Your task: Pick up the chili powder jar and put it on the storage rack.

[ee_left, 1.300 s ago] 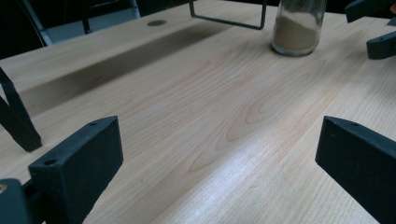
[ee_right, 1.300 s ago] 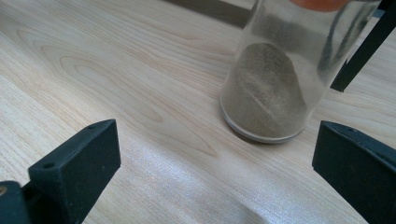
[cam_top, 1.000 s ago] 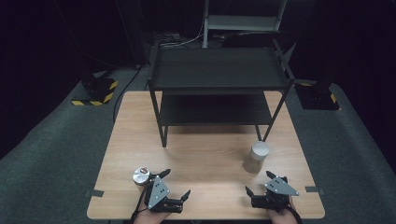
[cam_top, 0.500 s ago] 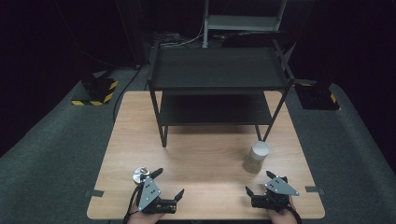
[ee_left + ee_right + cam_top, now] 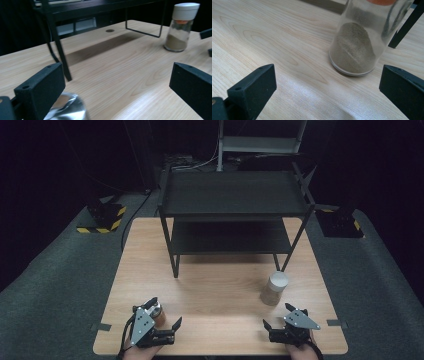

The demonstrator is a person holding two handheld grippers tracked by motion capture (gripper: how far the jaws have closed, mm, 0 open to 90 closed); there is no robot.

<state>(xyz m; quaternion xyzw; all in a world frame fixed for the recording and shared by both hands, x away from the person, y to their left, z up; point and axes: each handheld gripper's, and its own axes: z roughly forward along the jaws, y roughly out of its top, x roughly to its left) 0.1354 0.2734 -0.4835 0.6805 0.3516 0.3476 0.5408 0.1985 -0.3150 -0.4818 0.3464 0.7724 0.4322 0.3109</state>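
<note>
Nearest to the person, at the front edge of the tabletop (image 5: 220,285), are the two hand-held grippers. The left hand-held gripper (image 5: 159,322) has its jaws wide apart and holds nothing. A small jar with a shiny metal lid (image 5: 155,312) stands just beside its left jaw; in the left gripper view the silver lid (image 5: 67,110) appears low, close against that jaw, but I cannot tell if they touch. The right hand-held gripper (image 5: 279,319) is also spread open and empty, and it points at the spice jar (image 5: 274,288) a little ahead of it.

This spice jar stands upright on the wood, near the right front leg of the black two-tier rack (image 5: 235,210). In the right gripper view its clear body (image 5: 362,42) is partly filled with a brownish powder, heaped to one side, and it lies between the lines of the two jaws but still in front of them — not yet enclosed.

I judge that the jar is glass or hard clear plastic: stiff, smooth and rather slippery, light to moderate in weight, and breakable if it falls. The best hold seems to be on the straight round wall at middle height, below the white cap (image 5: 186,10), with the jaws on opposite sides. A grip on the cap could loosen it, and a grip too low could tip the jar.

Farther back, the rack carries nothing on its shelves; behind it the floor is dark.
</note>
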